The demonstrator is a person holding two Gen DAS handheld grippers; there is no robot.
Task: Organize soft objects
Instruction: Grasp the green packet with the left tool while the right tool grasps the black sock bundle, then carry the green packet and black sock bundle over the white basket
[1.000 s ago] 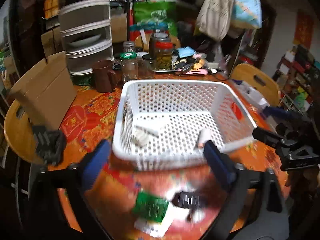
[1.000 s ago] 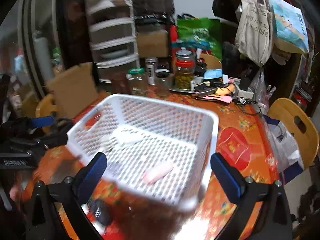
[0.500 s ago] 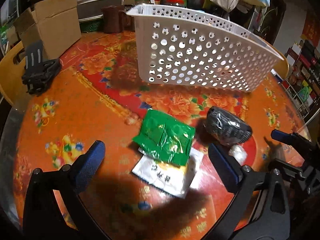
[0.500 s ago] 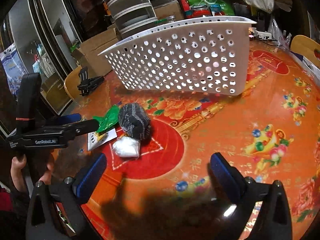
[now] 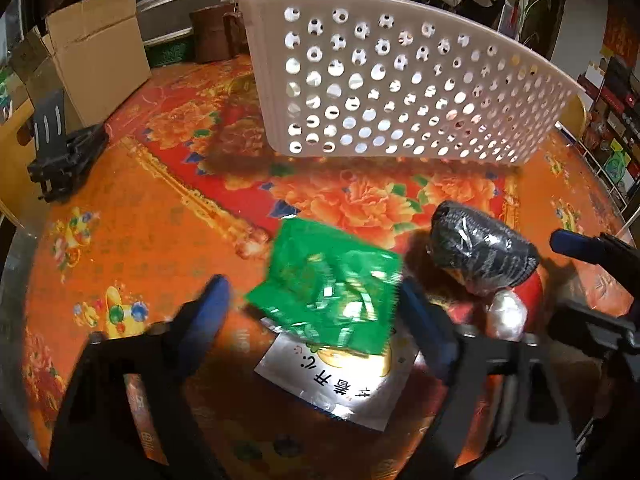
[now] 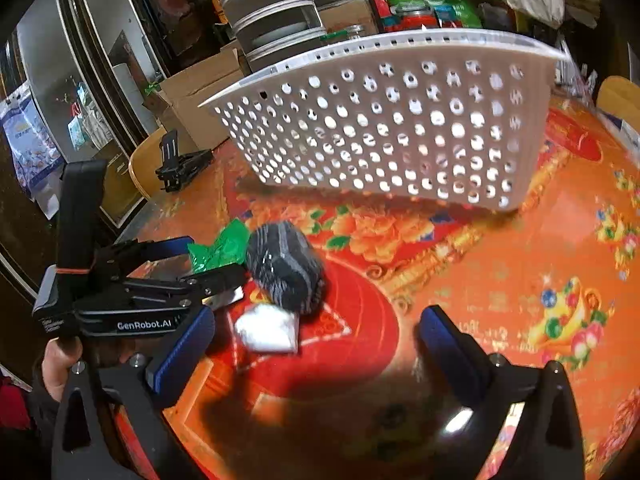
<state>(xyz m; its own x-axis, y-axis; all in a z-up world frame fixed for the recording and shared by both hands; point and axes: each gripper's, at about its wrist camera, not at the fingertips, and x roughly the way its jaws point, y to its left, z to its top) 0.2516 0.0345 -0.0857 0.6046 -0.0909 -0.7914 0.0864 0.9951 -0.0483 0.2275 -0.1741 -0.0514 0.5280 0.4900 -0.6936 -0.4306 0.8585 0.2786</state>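
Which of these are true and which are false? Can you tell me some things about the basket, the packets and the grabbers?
1. The green packet lies between the left gripper's fingers. True.
2. The green packet sits inside the basket. False: it is on the table, in front of the basket.
3. The dark bundle lies beside a small white packet. True.
4. The right gripper is shut on the dark bundle. False: it is open and holds nothing.
5. The green packet rests on a silver packet. True.
6. The basket is black. False: it is white with round holes.
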